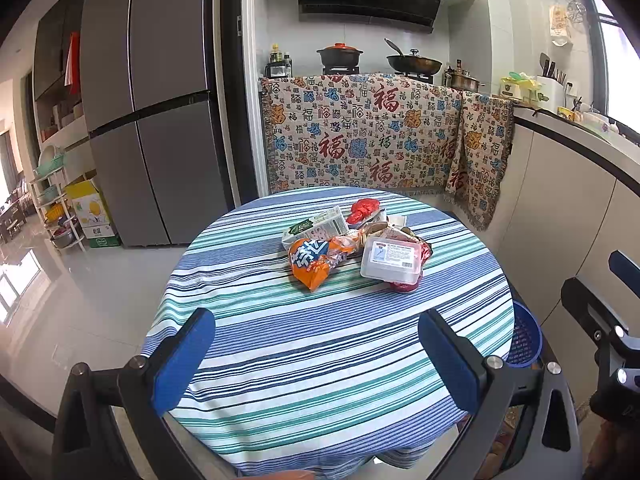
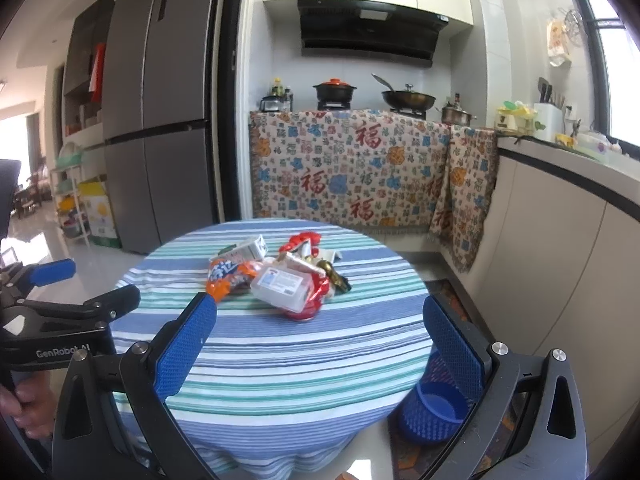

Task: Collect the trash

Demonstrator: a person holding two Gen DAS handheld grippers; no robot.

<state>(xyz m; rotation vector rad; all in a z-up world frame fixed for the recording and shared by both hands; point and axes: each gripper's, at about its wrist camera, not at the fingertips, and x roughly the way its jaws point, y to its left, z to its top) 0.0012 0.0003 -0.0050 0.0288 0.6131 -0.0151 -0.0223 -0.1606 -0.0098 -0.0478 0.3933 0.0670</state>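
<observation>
Step in hand, as I judge it: the approach, with nothing picked yet. My left gripper [image 1: 316, 354] is spread wide and empty, hovering over the near edge of the round surface with the blue, green and white striped cloth [image 1: 320, 380]. My right gripper [image 2: 320, 340] is likewise spread and empty, near the same edge, a bit to the right.

The trash sits in one heap just past the middle of the surface, toward the far edge:
- crumpled orange snack bag [image 1: 314, 262] on the left of the heap, nearest to me
- clear plastic lidded box with a white label [image 1: 394, 260] on the right, lying on a red wrapper [image 1: 402, 287]
- white and green carton [image 1: 316, 226] behind the bag, on its side
- red crinkled wrapper [image 1: 362, 208] at the back

The pieces overlap and touch; I can't tell what lies underneath.

The blue mesh waste basket [image 2: 434, 408] stands on the floor just beside the surface's right edge, below it, open side up.

Next move, my call: reach forward to the heap and take an outer piece first. The orange bag suits the left gripper, the box the right. The bag looks soft and should crush under a pinch. The box looks rigid and slick and needs a grip across its short side. Then carry to the basket.
</observation>
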